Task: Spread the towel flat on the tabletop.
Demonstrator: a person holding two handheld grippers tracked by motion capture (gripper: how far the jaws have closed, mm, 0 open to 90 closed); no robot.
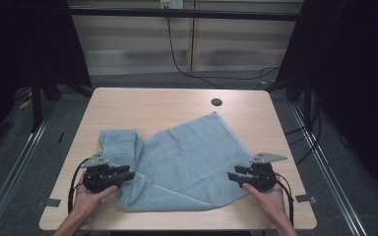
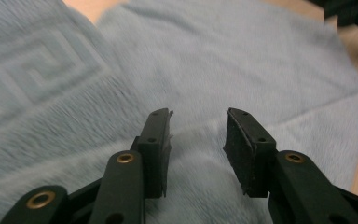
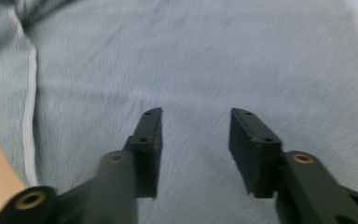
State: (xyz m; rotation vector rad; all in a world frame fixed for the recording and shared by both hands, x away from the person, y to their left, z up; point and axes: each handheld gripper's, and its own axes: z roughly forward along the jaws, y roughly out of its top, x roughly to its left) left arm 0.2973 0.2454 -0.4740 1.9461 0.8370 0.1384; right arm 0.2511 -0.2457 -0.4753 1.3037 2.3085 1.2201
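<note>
Towel [image 1: 187, 157] lies rumpled across the desk [image 1: 128, 105], one end bunched at the left. It looks soft, light and floppy, best pinched at a hemmed edge. Left gripper [image 1: 128, 173] and right gripper [image 1: 232, 176] hover half-open, holding nothing.

I can't read any text, label, brand name or number anywhere here. The nearest thing to a sign is a woven key-pattern band on the blue towel [image 2: 37, 65], on its folded part toward the table's [image 1: 177, 101] left edge.
</note>
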